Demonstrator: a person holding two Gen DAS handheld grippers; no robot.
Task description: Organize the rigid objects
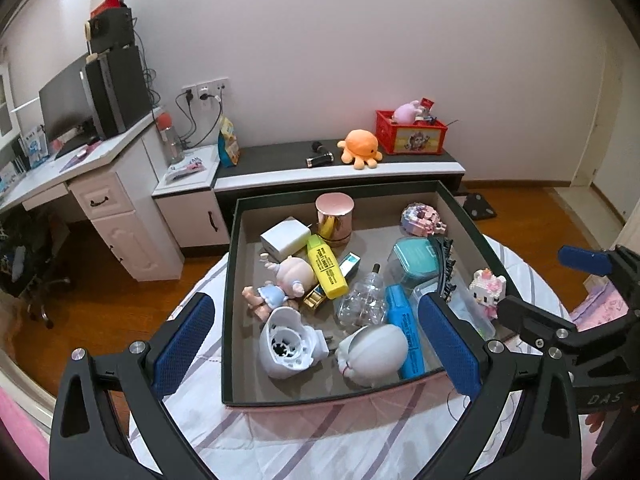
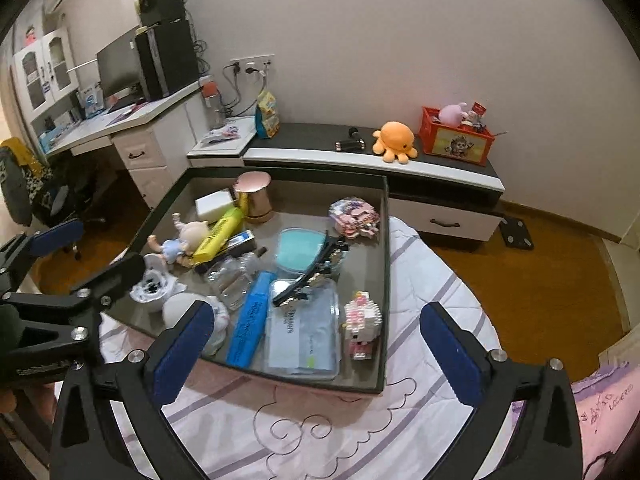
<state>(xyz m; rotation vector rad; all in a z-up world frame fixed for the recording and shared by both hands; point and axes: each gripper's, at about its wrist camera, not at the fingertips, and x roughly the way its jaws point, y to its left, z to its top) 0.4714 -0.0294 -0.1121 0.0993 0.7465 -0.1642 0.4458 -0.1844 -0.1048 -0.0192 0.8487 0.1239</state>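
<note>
A dark shallow box (image 1: 229,280) (image 2: 385,280) lies on the striped bedcover and holds several small items. Among them are a yellow highlighter (image 1: 327,267), a blue highlighter (image 2: 249,322), a rose-gold jar (image 1: 334,216), a doll (image 1: 280,280), a teal-lidded tub (image 2: 298,250), a black hair clip (image 2: 310,276) and a block-built kitty (image 2: 362,328) by the right wall. My left gripper (image 1: 316,344) hovers open over the box's near edge. My right gripper (image 2: 318,348) is open above the near right corner, empty. Each gripper shows in the other's view (image 1: 560,292) (image 2: 80,256).
A low cabinet (image 1: 400,168) behind the box carries an orange octopus plush (image 1: 359,148) and a red crate (image 1: 412,134) of toys. A white desk (image 1: 80,168) with a monitor stands at the left. Wood floor surrounds the bedcover (image 2: 320,432).
</note>
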